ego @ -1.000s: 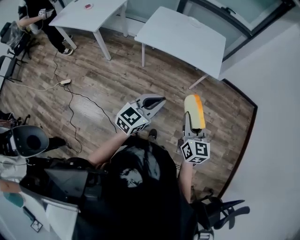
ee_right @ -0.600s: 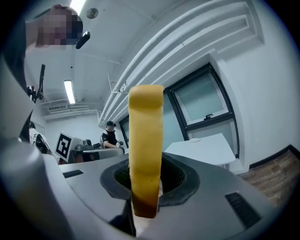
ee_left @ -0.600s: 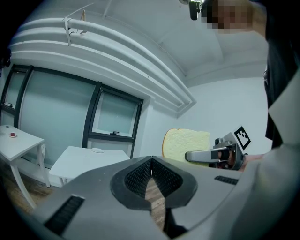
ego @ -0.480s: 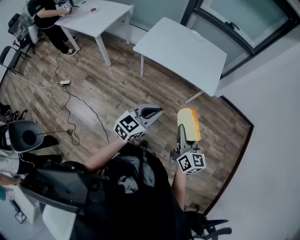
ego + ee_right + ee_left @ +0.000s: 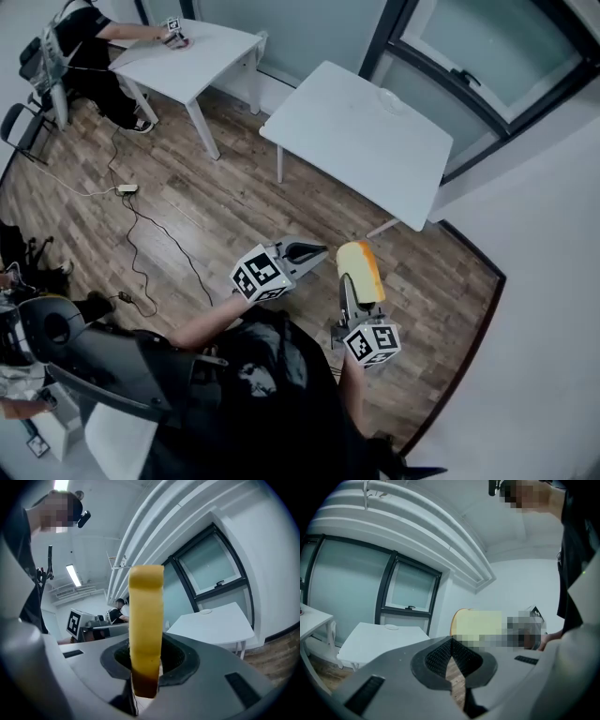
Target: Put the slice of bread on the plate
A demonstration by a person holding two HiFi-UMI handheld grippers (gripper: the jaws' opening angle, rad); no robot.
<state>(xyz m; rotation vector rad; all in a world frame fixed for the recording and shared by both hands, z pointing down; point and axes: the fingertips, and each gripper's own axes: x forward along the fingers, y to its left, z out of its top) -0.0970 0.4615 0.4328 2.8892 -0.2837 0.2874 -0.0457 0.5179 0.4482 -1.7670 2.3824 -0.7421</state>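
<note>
The right gripper (image 5: pixel 146 667) clamps the slice of bread (image 5: pixel 146 616) upright between its jaws, in the air. The left gripper (image 5: pixel 451 654) has its jaws together, with nothing in them. The plate (image 5: pixel 392 101) lies well apart on the white table (image 5: pixel 347 141).

Slice of bread (image 5: pixel 360 270) held above the floor (image 5: pixel 216 187)
Right gripper (image 5: pixel 349 295) grips it upright; left gripper (image 5: pixel 317 250) just beside at nine o'clock; white bench (image 5: pixel 356 141) at twelve o'clock.

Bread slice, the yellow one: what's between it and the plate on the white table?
Nothing stands between them. In the head view, only brown wooden floor and bare white tabletop separate the yellow bread slice from the pale round plate.
</note>
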